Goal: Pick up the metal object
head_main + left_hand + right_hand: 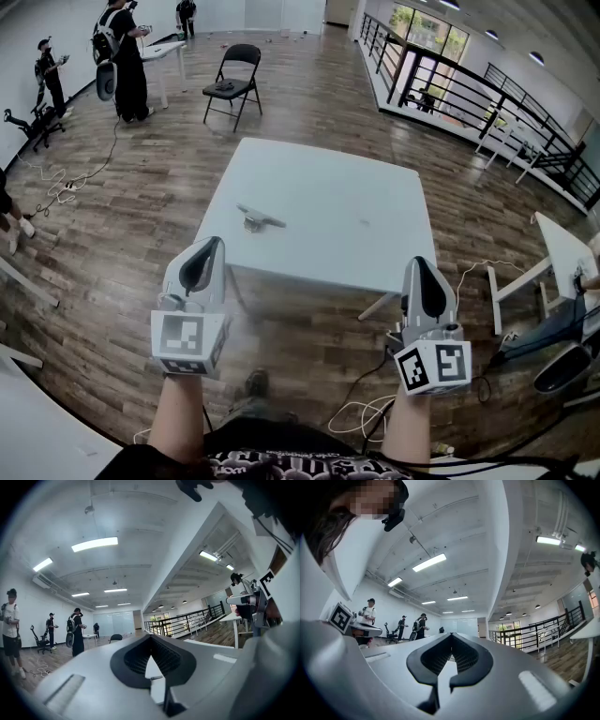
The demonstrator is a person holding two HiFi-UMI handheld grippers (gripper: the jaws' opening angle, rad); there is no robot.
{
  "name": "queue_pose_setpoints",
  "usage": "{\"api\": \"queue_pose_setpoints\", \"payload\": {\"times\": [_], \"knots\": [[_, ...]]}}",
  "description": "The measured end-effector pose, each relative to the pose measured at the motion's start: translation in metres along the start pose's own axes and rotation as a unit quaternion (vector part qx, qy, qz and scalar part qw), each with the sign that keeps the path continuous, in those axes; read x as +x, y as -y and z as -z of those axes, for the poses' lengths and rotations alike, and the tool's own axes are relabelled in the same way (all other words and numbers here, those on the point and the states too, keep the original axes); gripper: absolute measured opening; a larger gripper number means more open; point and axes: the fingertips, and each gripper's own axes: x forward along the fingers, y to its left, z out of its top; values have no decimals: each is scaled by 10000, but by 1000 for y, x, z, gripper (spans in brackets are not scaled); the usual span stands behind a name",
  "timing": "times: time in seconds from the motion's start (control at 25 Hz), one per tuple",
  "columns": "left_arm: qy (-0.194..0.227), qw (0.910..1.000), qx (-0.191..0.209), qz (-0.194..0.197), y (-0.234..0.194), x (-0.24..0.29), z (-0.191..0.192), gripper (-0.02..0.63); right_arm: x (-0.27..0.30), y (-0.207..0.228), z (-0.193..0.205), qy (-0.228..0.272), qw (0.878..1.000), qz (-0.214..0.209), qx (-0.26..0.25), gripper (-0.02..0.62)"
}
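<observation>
Plainly, the left gripper (214, 246) and right gripper (418, 266) are held clenched, empty, short of the table (375, 225). The metal object (259, 220) (seemingly flat) lies there, left of centre; it may be shoved aside unless jaws are opened.

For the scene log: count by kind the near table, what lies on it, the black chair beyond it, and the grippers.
White table: 1
Metal object: 1
Black folding chair: 1
Grippers: 2, left gripper and right gripper
Total: 5
</observation>
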Motion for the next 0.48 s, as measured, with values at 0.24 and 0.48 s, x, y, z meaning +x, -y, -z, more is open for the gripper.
{"api": "queue_pose_setpoints", "payload": {"times": [0.24, 0.48], "knots": [[-120, 9999, 76, -49, -5, 1, 11, 0, 2, 0, 0, -18, 10000, 13, 10, 5], [-120, 9999, 83, -15, -3, 2, 11, 0, 3, 0, 0, 0, 10000, -3, 18, 5]]}}
